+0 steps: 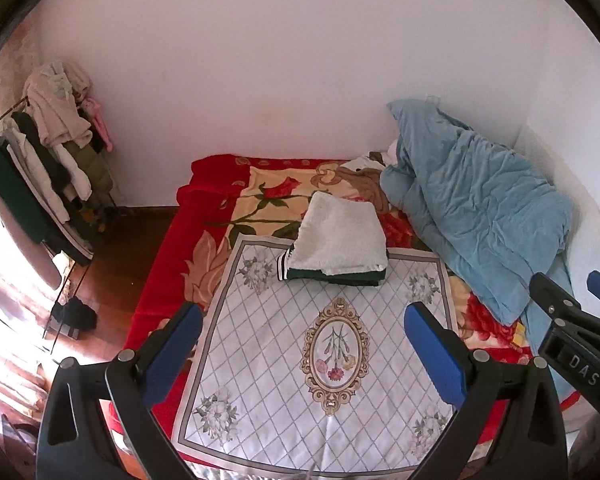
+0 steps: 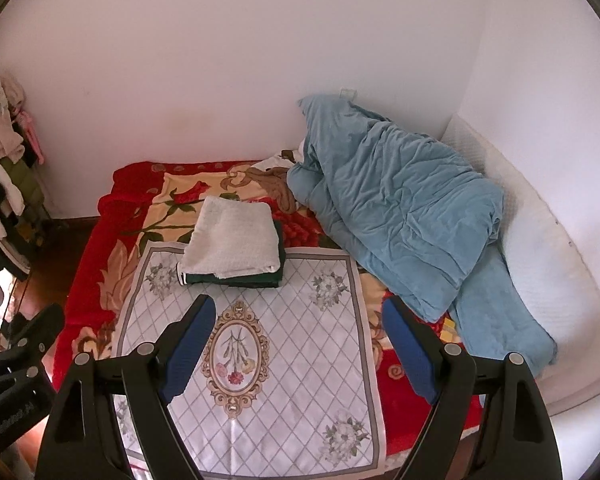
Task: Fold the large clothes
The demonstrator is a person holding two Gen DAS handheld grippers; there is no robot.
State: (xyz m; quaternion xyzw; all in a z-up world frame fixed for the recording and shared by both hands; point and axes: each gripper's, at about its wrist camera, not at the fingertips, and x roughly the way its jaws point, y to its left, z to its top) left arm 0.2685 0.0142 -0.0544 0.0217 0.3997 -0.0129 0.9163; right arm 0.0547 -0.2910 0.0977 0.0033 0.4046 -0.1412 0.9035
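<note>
The bed (image 1: 168, 280) is covered by a red floral blanket (image 1: 220, 208) and a white quilted cloth (image 1: 284, 360). Folded clothes (image 1: 336, 248) are stacked at the cloth's far edge. The left claw (image 1: 304, 344) and right claw (image 2: 300, 344) are held released, empty, above.

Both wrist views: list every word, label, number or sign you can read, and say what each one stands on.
"DAS": raised letters on the black body of the right gripper, seen at the right edge of the left wrist view.
Lettering on the black body of the left gripper, at the left edge of the right wrist view: too blurred to read.
No text can be seen on the folded garment, the patterned cloth or the blue quilt.
</note>
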